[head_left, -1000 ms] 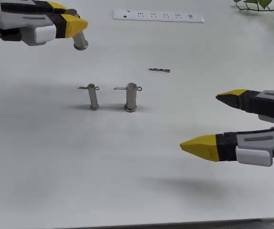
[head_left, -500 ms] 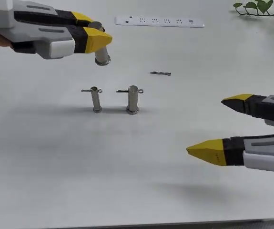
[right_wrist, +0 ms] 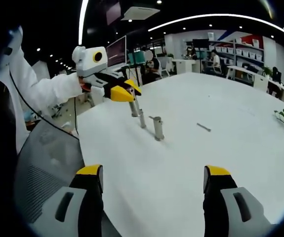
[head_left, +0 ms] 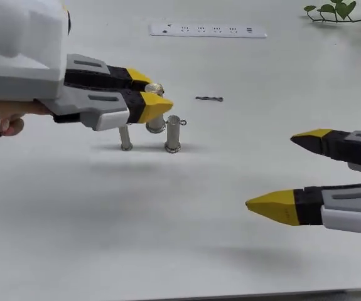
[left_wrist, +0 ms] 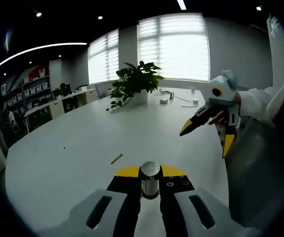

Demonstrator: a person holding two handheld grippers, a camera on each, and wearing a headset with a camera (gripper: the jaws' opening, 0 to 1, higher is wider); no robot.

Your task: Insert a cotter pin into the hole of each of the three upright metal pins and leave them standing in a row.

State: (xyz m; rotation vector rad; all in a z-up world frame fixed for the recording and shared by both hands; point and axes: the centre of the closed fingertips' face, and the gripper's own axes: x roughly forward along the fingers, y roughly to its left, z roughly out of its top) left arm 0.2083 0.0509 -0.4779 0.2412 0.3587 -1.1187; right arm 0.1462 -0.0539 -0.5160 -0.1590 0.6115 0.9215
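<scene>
Furthest left of the thick standing pin, the left gripper is clamped on the third metal pin. It carries that pin upright above the white table, just left of and partly in front of the thick pin, not yet set down. No cotter pin can be seen through it. The slim standing pin rises just left of the thick one, but its top is hidden behind the gripper in the head view, so I cannot tell whether it is fitted. The thick pin itself stands upright with a fitted cotter pin through its head. By my reading, at least one of three pins is done. The held one has yet to be pinned and stood in the row. The loose cotter pin it will likely need lies flat, behind and a little right of the thick pin, clear of everything. Well to the right and nearer the person, the right gripper hangs with its jaws spread wide and nothing between them. A power strip lies far behind the thick pin and a plant far behind to the right, neither in the way. The only crowding is the held pin close to the two standing ones, which a careless move might tip.
</scene>
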